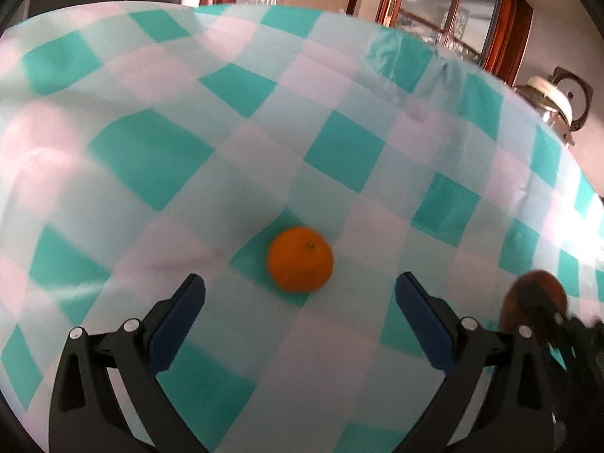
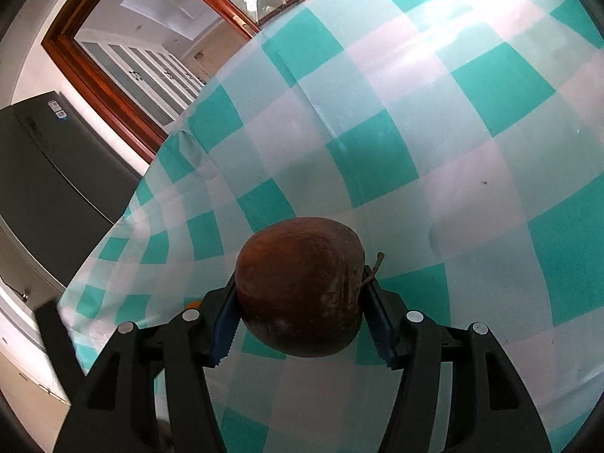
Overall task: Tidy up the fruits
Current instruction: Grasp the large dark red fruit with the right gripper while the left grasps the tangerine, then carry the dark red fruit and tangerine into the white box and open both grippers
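The left gripper [image 1: 300, 283] hangs with its blue-padded jaws spread wide over the teal-and-white checked tablecloth [image 1: 339, 151]. Just ahead of the gap between them, untouched, lies a round orange [image 1: 300, 259], well in from the table's edges, its stem dimple turned up and slightly away from the camera. The right gripper [image 2: 302, 302] is clenched on a dark brownish-red apple [image 2: 300, 287] (its thin stem [image 2: 377, 262] points sideways towards the right jaw, so the core axis lies across the jaws), held above the cloth.
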`<action>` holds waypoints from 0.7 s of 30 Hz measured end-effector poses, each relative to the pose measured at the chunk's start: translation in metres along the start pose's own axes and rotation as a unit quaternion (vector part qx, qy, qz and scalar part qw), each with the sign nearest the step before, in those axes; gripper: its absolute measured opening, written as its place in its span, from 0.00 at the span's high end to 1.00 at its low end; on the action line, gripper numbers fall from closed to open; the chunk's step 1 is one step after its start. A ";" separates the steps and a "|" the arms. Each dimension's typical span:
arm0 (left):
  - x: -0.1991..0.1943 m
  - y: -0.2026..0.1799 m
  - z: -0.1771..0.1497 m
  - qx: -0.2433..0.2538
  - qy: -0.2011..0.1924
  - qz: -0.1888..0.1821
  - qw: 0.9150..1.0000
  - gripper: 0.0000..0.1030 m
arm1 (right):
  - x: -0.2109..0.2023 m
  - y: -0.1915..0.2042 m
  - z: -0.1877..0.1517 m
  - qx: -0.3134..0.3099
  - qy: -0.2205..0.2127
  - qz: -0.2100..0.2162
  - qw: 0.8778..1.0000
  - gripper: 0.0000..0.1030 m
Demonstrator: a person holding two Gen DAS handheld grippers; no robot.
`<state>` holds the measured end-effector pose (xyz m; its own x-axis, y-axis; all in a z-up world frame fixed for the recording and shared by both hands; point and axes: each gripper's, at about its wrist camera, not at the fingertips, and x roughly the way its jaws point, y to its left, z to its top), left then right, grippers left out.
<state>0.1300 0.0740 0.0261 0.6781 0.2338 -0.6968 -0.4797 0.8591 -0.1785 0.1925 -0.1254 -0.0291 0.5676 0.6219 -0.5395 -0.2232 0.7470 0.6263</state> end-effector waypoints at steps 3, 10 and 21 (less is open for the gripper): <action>0.023 -0.012 0.009 0.019 0.033 0.030 0.999 0.23 | -0.003 -0.001 0.000 -0.001 -0.002 0.000 1.000 0.43; 0.029 -0.018 0.008 0.039 0.045 0.052 0.997 0.60 | 0.002 0.003 0.000 -0.007 -0.001 0.005 1.000 0.43; -0.086 0.028 -0.064 -0.004 -0.033 0.000 0.999 0.60 | 0.004 -0.001 0.001 -0.004 0.000 0.012 1.000 0.44</action>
<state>0.0228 0.0488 0.0368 0.7137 0.2638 -0.6489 -0.4838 0.8556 -0.1843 0.1955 -0.1241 -0.0316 0.5616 0.6398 -0.5247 -0.2429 0.7337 0.6346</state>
